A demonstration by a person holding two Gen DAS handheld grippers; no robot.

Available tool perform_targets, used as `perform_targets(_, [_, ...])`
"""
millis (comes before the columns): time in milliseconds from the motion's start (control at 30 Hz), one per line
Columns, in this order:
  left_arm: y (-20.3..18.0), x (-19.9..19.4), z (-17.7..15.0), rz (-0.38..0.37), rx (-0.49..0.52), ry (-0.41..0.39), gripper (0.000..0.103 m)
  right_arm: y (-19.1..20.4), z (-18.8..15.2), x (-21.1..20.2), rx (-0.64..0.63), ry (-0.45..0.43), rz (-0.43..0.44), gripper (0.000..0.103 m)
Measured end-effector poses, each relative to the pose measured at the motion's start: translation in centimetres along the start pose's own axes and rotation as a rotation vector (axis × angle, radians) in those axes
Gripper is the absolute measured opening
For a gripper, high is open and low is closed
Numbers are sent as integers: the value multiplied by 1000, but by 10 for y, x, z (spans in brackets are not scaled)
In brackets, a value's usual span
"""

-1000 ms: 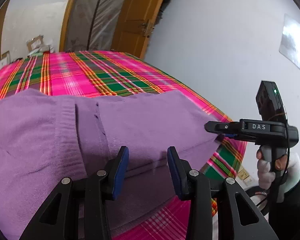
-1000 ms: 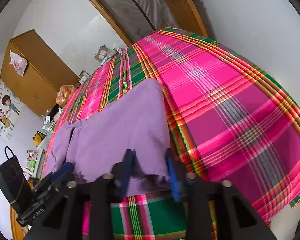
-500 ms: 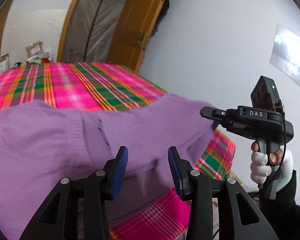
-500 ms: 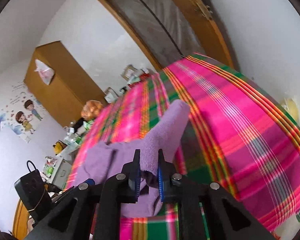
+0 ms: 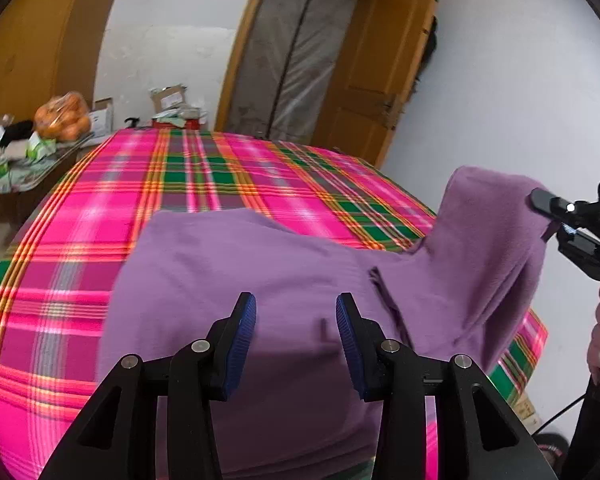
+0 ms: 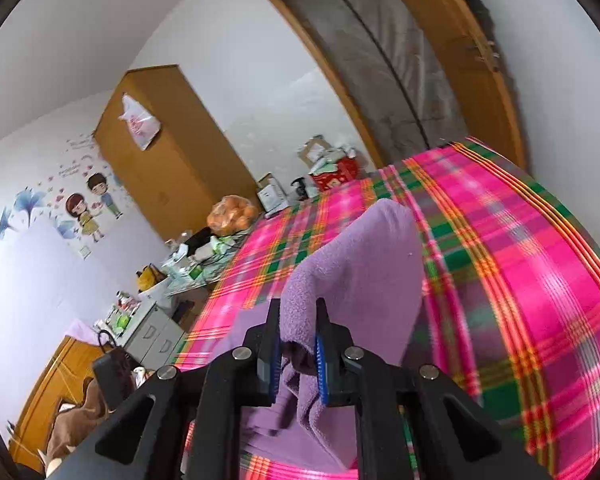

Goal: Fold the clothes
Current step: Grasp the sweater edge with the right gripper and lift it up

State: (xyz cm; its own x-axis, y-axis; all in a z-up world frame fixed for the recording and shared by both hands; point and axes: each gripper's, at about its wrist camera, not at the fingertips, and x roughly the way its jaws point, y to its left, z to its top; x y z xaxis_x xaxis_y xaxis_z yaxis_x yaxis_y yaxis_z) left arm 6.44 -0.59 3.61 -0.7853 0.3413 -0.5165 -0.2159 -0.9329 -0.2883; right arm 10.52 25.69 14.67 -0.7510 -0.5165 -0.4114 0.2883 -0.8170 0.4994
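Note:
A purple sweater (image 5: 236,280) lies on a bed covered with a pink and green plaid sheet (image 5: 204,176). My left gripper (image 5: 296,316) is open and empty, hovering just above the sweater's near edge. My right gripper (image 6: 298,340) is shut on a fold of the purple sweater (image 6: 364,256) and holds it lifted above the bed. In the left wrist view the right gripper (image 5: 548,204) shows at the far right with that corner of cloth (image 5: 496,232) raised and draping down.
A wooden door (image 5: 380,64) and curtained doorway stand behind the bed. A side table with a bag of oranges (image 5: 62,116) and boxes is at the left. A wooden wardrobe (image 6: 168,152) and a white wall are beyond.
My right gripper has shut on the sweater's right edge and lifted it up off the bed. My left gripper has stayed open while its view swung up and left.

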Motion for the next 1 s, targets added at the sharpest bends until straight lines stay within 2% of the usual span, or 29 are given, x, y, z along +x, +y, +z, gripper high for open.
perform_targets(200, [33,-14,-1,13,-62,-35,44,54,9,21,-83,17,58,14])
perform_targets(367, [57,-34,1,20,-118,-86,44,102,4,52,-156,71,110,14])
perform_targets(567, [100,-65,1,67,-208,-175,44,144,-28,117,-211,217,153,14])
perform_targets(700, [131,-82,-3,106,-274,-225,47,153,-62,170,-197,385,187,22])
perform_targets(767, [142,-86,-4,114,-300,-234,47,156,-76,187,-188,451,215,23])
perform_targets(867, [154,-87,-7,105,-326,-239,47,162,-88,185,-214,466,264,31])
perform_targets(933, [156,-87,-8,83,-329,-236,47,160,-86,173,-217,421,280,31])
perform_targets(1000, [153,-85,-7,30,-324,-224,48,148,-77,158,-190,357,267,31])
